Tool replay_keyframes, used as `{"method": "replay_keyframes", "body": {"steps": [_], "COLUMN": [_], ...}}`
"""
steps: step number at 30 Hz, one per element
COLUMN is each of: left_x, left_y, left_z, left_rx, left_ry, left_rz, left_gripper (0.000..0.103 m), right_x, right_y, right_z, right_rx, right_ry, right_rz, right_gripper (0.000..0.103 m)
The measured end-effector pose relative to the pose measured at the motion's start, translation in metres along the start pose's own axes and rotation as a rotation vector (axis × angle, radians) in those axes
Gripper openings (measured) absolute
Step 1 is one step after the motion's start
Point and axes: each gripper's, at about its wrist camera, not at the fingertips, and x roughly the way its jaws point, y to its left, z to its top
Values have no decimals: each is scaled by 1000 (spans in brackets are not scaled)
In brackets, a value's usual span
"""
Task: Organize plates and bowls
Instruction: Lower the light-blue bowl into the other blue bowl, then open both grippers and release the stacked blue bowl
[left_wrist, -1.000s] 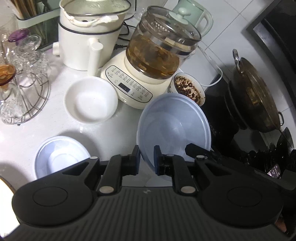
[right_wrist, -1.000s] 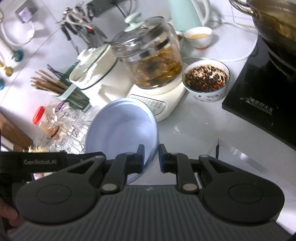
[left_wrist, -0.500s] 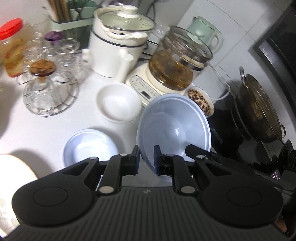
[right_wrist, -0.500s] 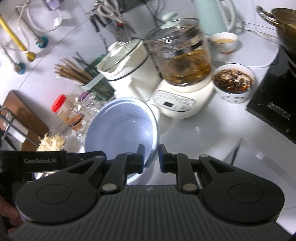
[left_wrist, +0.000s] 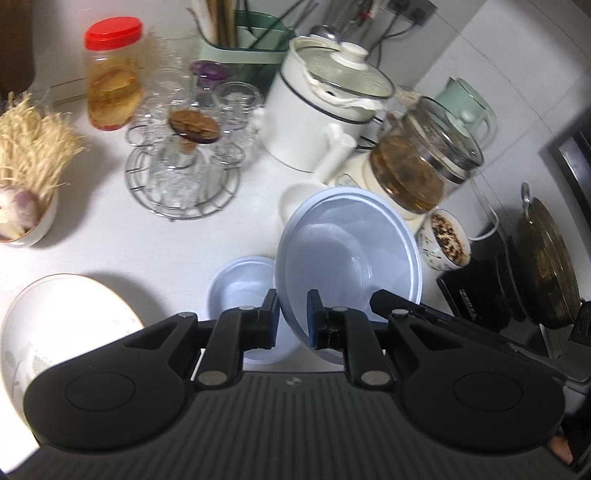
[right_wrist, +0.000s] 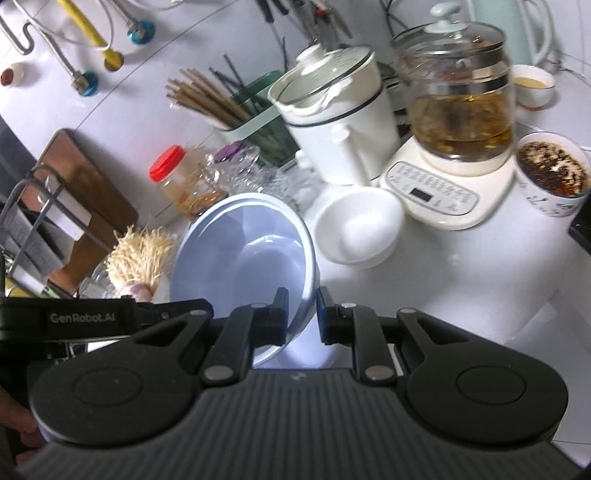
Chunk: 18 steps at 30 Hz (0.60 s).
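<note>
Carrying the large pale-blue bowl (left_wrist: 349, 258) clear of the counter (left_wrist: 122, 243), pinched at two spots on its rim: left gripper (left_wrist: 292, 319) nearly closed on the near rim, one pad inside and one outside, right gripper (right_wrist: 302, 317) nearly closed on the opposite rim in the same way. Holding it tilted, its hollow facing both cameras. Heading, by the look of it, for the smaller blue bowl (left_wrist: 245, 291) sitting on the counter at about 9 o'clock from the held bowl in the left wrist view, close beside its lower edge. Judging that nesting calls for thought: the carried bowl being the wider one, setting it inside the small one seeming unstable, so perhaps better parking it flat beside the small bowl and stacking the small one in afterwards. Keeping both grips squeezed evenly and levelling the rim before lowering, since a thin rim pinch on a slanted bowl risks slipping or twisting. Watching clearance at 12 o'clock, where the white bowl (right_wrist: 356, 227) sits, and at 1 to 2 o'clock, where the glass kettle (left_wrist: 421, 166) and the cup of dark grains (left_wrist: 447, 240) stand near the bowl's far edge. Leaving the oval plate (left_wrist: 70, 325) at 9 o'clock untouched.
</note>
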Motion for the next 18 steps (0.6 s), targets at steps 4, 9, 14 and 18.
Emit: {"method": "replay_keyframes", "body": {"steps": [4,9,14,18], "left_x": [4,18,39,51], "left_y": [17,35,46,51], "left_z": [-1,-7,-15,-20], "left_rx": [-47,-95,-118,-120], "left_ry": [9,45,97,119], "left_rz": [23,32,37,42], "left_gripper": [16,17,17,17], "right_x": [15,32,52,61], "right_y": [11,17,9,5], "right_z": [-1,-4,-13,-20], "right_rx": [-31,-57,-36,-32], "right_ry": [34,77,144,167], "right_rz": [11,0,-22,-36], "right_gripper": [19,19,19,19]}}
